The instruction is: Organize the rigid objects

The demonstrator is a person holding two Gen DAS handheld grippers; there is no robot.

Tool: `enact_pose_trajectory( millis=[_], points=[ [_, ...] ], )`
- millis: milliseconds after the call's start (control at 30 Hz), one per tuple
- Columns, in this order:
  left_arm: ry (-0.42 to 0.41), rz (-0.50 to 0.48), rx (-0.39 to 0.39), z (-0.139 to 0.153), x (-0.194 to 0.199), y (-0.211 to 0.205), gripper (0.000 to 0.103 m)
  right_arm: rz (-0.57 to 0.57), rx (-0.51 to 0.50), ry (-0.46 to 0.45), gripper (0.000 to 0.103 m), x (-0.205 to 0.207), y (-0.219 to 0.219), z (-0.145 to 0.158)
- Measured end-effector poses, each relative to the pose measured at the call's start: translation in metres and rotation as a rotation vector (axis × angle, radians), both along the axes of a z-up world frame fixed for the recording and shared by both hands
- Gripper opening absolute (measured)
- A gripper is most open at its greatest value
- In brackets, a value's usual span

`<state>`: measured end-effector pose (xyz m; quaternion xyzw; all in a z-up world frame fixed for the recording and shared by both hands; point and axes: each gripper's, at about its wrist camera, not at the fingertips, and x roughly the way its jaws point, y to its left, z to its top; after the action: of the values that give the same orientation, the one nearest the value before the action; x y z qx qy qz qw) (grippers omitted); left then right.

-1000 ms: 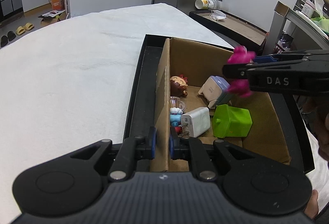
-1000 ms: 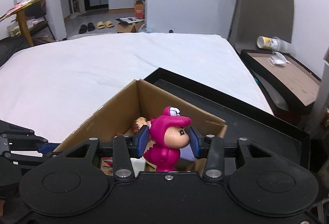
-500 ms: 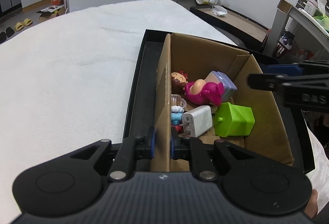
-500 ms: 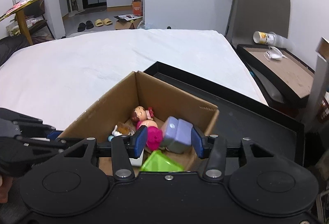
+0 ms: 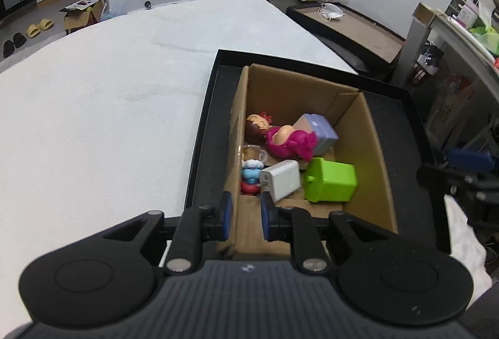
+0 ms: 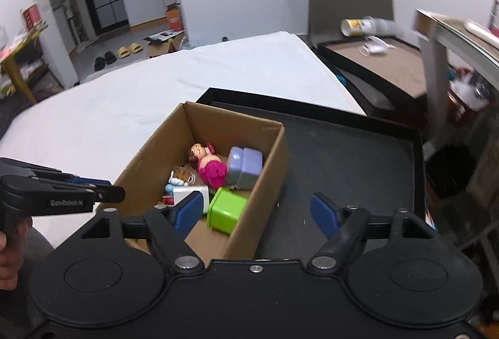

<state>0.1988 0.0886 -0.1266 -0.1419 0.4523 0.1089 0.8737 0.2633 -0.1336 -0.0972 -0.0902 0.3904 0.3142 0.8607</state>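
A cardboard box [image 5: 368, 133] [image 6: 149, 164] stands in a black tray [image 5: 205, 133] [image 6: 343, 167]. Inside it the pink figure [image 5: 290, 141] [image 6: 213, 172] lies on its side among a green block [image 5: 330, 180], a white charger [image 5: 282, 180], a lilac block [image 5: 318, 130] and a brown-haired doll [image 5: 255, 125]. My left gripper [image 5: 246, 216] [image 6: 120, 194] straddles the box's near left wall; its jaws are opening and the pads stand just off the cardboard. My right gripper [image 6: 255, 211] hovers over the box's right wall, its jaws opening wide with nothing held.
The tray rests on a wide white padded surface [image 5: 109, 121]. Behind it to the right lies a second black tray [image 5: 352, 27] with a mask and a tipped cup. A cluttered shelf [image 5: 452, 27] stands at the far right. A hand [image 6: 9, 251] shows at the left edge.
The right gripper let go of the pink figure, which dropped into the box, then spread wide and drew back to the right. The left gripper rose and loosened its pinch on the box wall.
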Motion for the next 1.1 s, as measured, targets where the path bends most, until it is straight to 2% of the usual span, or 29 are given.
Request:
enact_pose_trajectory(
  millis=[167,300,400,567,733,833,1100],
  points=[
    [-0.031,-0.016,-0.026,0.023,-0.015,-0.011,0.033,-0.097,0.007,0.028,0.089,-0.016,-0.025,0.005],
    [-0.057,-0.047,-0.014,0.042,-0.026,-0.023,0.051,-0.172,0.030,0.002,0.096,-0.033,-0.044,0.017],
    [-0.073,-0.063,0.030,0.054,-0.034,-0.032,0.059,-0.202,0.055,-0.007,0.103,-0.044,-0.055,0.029],
    [-0.088,-0.074,0.052,0.069,-0.048,-0.043,0.070,-0.231,0.090,0.009,0.103,-0.061,-0.067,0.038],
    [-0.104,-0.095,0.057,0.085,-0.065,-0.054,0.086,-0.261,0.099,0.015,0.103,-0.076,-0.073,0.047],
    [-0.111,-0.096,0.093,0.095,-0.074,-0.061,0.094,-0.283,0.114,0.005,0.103,-0.085,-0.077,0.055],
    [-0.176,-0.086,0.093,0.116,-0.104,-0.070,0.101,-0.312,0.096,-0.038,0.103,-0.106,-0.084,0.072]
  ],
)
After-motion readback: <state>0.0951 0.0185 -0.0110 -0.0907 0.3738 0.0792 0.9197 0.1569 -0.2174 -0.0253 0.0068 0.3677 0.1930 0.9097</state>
